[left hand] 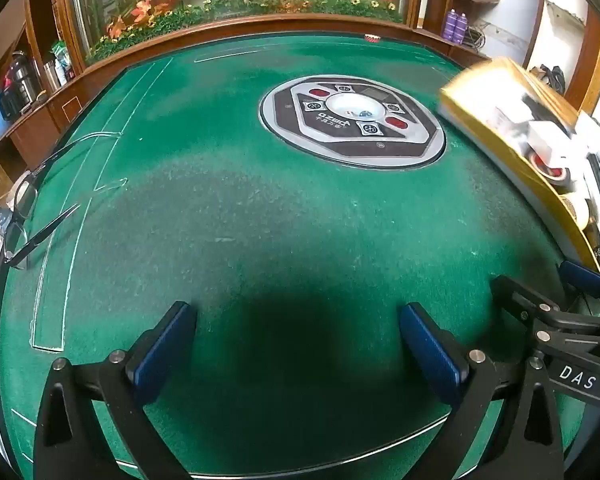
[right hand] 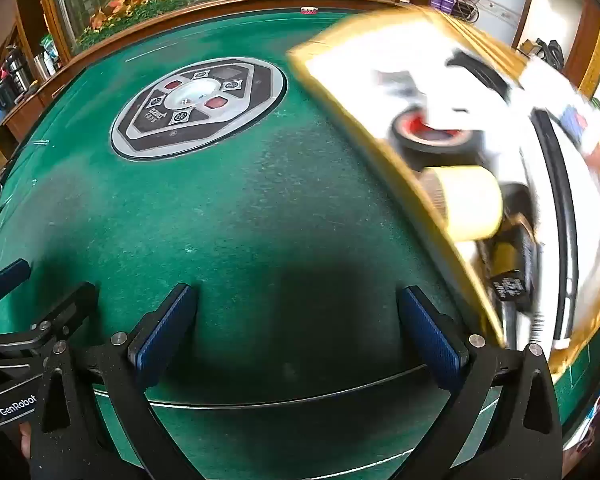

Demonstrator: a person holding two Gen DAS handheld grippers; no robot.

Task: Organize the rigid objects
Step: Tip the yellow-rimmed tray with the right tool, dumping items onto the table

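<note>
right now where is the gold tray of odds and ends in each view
Left wrist view: the gold tray sits at the right edge, blurred, running from upper right down toward the right hand-held gripper.
Right wrist view: the gold tray fills the right half, blurred, tilted.
Shared landmark: the round control panel in the green table, left of the tray in both.

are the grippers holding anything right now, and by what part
Nothing. The left gripper and right gripper both hang open over bare felt.
</note>
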